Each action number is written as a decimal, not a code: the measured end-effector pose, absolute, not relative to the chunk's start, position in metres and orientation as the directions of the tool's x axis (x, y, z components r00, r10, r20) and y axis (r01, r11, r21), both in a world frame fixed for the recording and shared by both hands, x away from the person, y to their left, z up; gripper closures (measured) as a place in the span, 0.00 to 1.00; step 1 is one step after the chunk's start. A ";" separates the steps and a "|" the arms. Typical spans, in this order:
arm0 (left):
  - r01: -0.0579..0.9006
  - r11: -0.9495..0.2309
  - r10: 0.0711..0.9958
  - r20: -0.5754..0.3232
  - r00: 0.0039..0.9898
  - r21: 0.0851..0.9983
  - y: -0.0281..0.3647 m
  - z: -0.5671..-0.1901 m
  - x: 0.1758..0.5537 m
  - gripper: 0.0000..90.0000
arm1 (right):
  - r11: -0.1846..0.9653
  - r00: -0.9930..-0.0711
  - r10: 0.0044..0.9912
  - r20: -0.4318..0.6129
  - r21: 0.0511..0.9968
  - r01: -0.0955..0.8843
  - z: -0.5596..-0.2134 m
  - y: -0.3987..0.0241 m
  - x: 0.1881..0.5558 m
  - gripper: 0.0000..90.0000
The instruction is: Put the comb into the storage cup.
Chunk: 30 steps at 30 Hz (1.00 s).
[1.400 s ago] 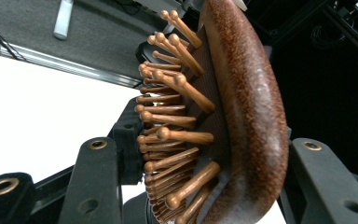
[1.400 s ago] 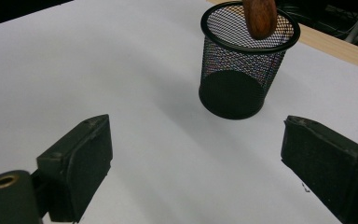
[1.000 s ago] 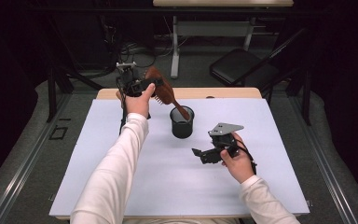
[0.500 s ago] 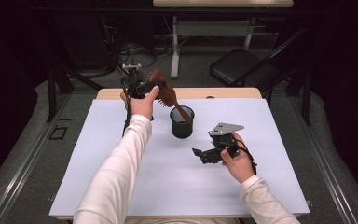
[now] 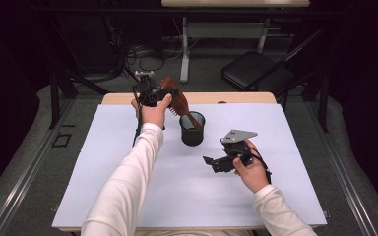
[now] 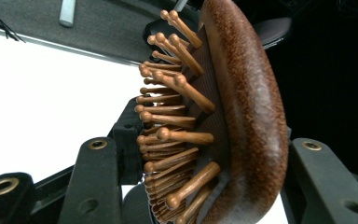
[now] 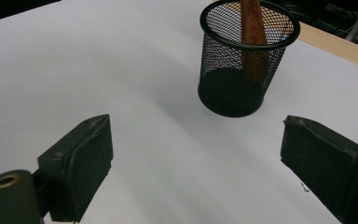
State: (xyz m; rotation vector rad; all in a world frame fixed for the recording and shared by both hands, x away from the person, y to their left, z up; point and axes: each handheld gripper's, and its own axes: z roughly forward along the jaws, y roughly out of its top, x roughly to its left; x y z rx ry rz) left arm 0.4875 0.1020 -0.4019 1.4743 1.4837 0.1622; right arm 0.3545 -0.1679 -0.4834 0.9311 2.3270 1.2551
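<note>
Left tongs are clamped across the paddle head of the brown wooden hairbrush with wooden pin bristles, held up over the far-left part of the white worktop; the handle slopes down to the right into the black wire-mesh cup, which stands near the middle of the far half. In the left gripper view one jaw bears on the brush's rounded back, the other sits on the bristle side. That grip looks marginal: a curved smooth back and springy pins give little flat contact, so the head could twist or slip out on release or on any sideways pull. The bigger risk is the cup: it looks light and nothing holds it, with the handle leaning on its rim. Dropping the brush from this tilt, or dragging the head sideways, could lever the cup over or skid it across the sheet. The top-heavy brush may also tip it once let go. Right tongs rest on the worktop near-right of the cup, jaws wide apart and empty, facing it but well apart, so no bracing from them yet.
</note>
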 end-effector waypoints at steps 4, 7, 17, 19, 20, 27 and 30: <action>0.684 0.250 0.812 -0.533 0.237 0.685 0.100 -0.404 0.488 0.54 | 0.393 -0.729 0.685 0.016 0.834 0.388 -0.483 -0.168 0.354 0.10; 0.686 0.246 0.815 -0.530 0.237 0.685 0.099 -0.407 0.488 0.54 | 0.393 -0.728 0.686 0.016 0.833 0.389 -0.483 -0.168 0.355 0.10; 0.692 0.244 0.817 -0.529 0.231 0.680 0.099 -0.414 0.489 0.54 | 0.395 -0.730 0.683 0.016 0.833 0.388 -0.484 -0.167 0.355 0.10; 0.692 0.242 0.816 -0.528 0.233 0.680 0.099 -0.415 0.489 0.54 | 0.395 -0.730 0.683 0.016 0.832 0.388 -0.484 -0.167 0.355 0.10; 0.694 0.246 0.816 -0.531 0.229 0.677 0.099 -0.416 0.489 0.54 | 0.395 -0.730 0.683 0.016 0.833 0.388 -0.484 -0.167 0.355 0.10; 0.697 0.243 0.817 -0.529 0.228 0.675 0.099 -0.420 0.490 0.54 | 0.397 -0.731 0.683 0.016 0.831 0.389 -0.484 -0.167 0.355 0.10; 0.700 0.247 0.817 -0.532 0.221 0.670 0.099 -0.422 0.490 0.54 | 0.398 -0.731 0.682 0.015 0.831 0.389 -0.484 -0.167 0.354 0.10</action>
